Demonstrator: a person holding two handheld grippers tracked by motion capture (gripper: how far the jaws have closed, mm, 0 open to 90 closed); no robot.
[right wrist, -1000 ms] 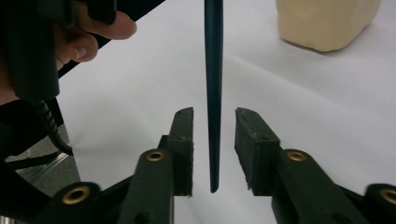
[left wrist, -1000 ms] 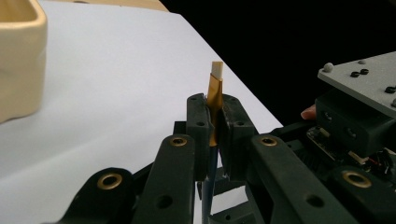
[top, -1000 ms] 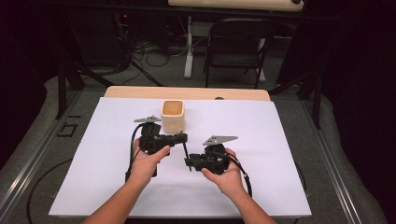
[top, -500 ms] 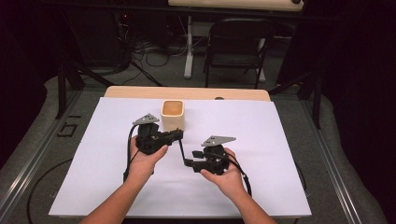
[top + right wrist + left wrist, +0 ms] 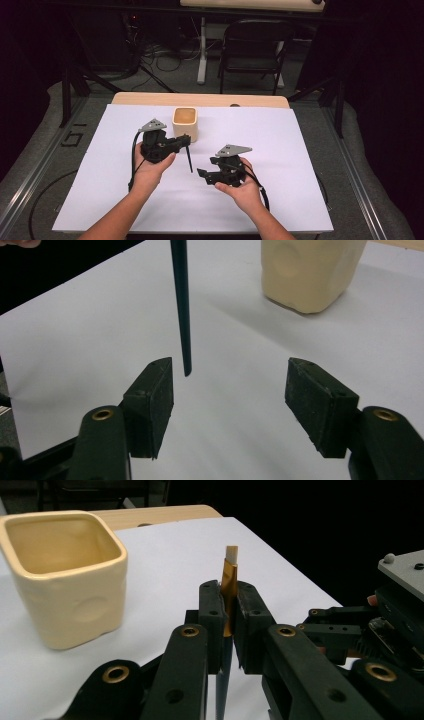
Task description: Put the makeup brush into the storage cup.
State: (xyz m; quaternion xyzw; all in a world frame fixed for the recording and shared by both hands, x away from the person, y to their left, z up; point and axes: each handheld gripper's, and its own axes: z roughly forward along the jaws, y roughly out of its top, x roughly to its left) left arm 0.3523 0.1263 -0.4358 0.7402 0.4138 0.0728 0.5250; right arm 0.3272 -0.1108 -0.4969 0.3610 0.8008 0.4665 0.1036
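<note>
I have the left gripper [image 5: 186, 142] closed tight on a thin paintbrush [image 5: 189, 159]; in the left gripper view the jaws pinch its gold ferrule [image 5: 229, 587], with the pale tip poking up above them and the dark handle running down below. From the high view the brush hangs from the jaws with its handle end pointing down at the white sheet [image 5: 300, 150], near the middle of the table. A cream square cup [image 5: 185, 123] stands just beyond my left gripper, toward the table's far edge. My right gripper [image 5: 205, 174] sits wide open, nothing between its jaws. In the right gripper view the handle's dark end [image 5: 183, 325] hangs just above its left jaw, apart from it.
</note>
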